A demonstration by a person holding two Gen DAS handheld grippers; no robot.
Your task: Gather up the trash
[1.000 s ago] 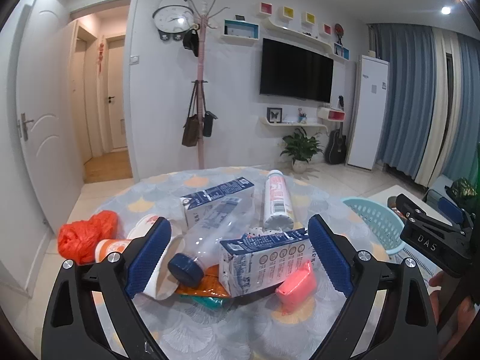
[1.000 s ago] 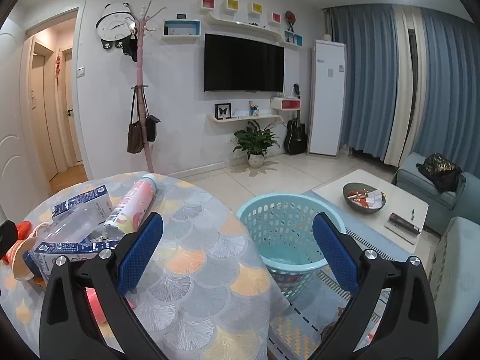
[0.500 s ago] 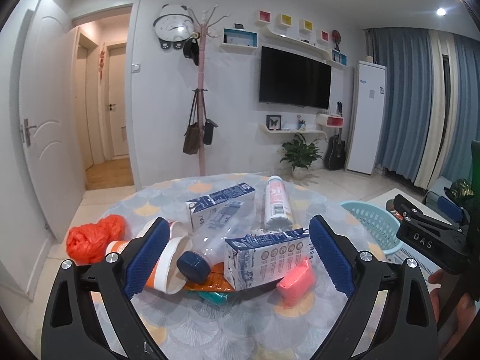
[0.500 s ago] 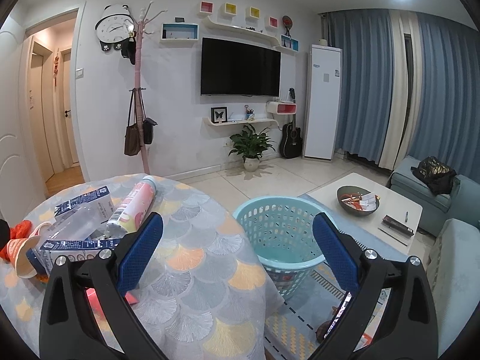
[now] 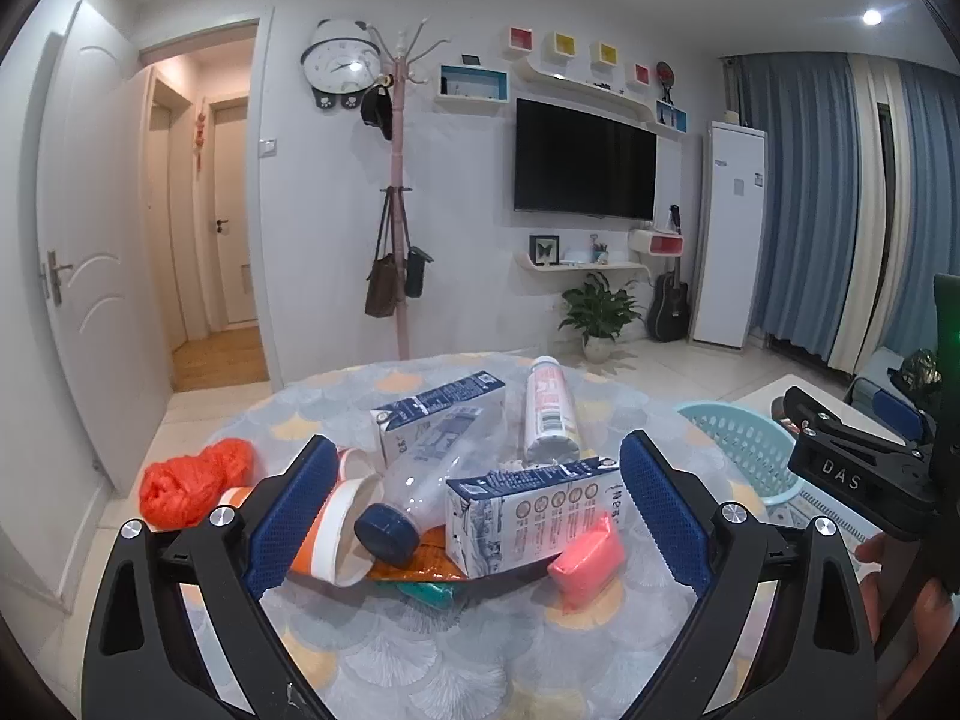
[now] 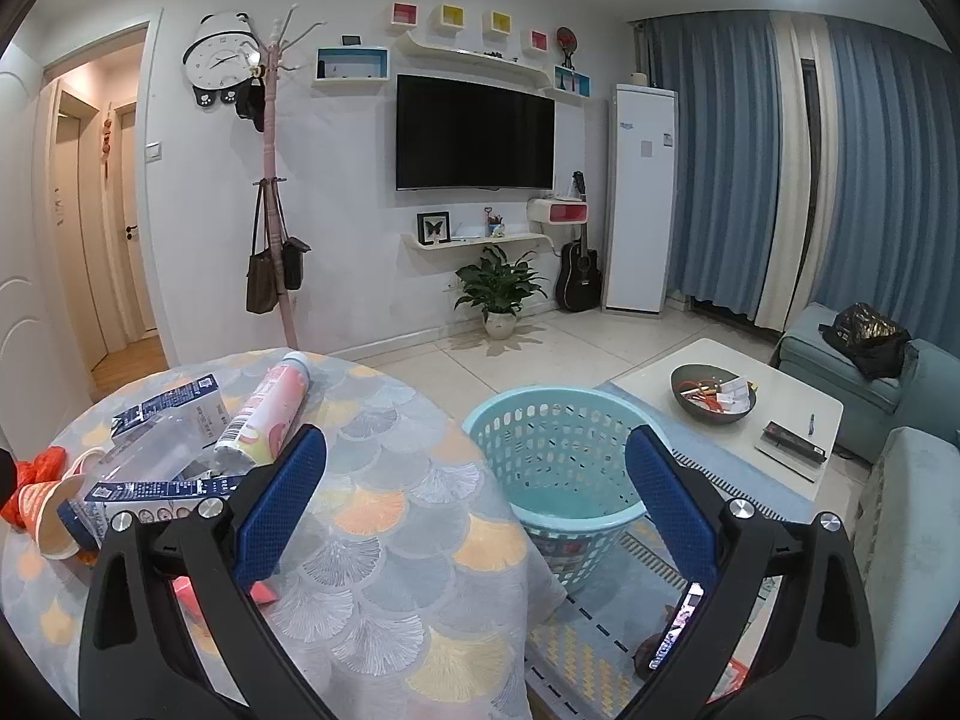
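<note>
A pile of trash lies on the round table: a blue-and-white carton, a second carton, a clear bottle with a blue cap, a pink-and-white can, an orange paper cup, a pink packet and a red plastic bag. My left gripper is open and empty, just short of the pile. My right gripper is open and empty, facing the light-blue basket on the floor beside the table. The pile also shows in the right wrist view, with the can at the left.
A white coffee table with a dark bowl stands right of the basket. A teal sofa is at the far right. A coat rack and a potted plant stand by the far wall.
Both grippers have tilted up and drawn back slightly, so the pile and basket sit lower in view. Both stay open and empty; nothing on the table has moved.
</note>
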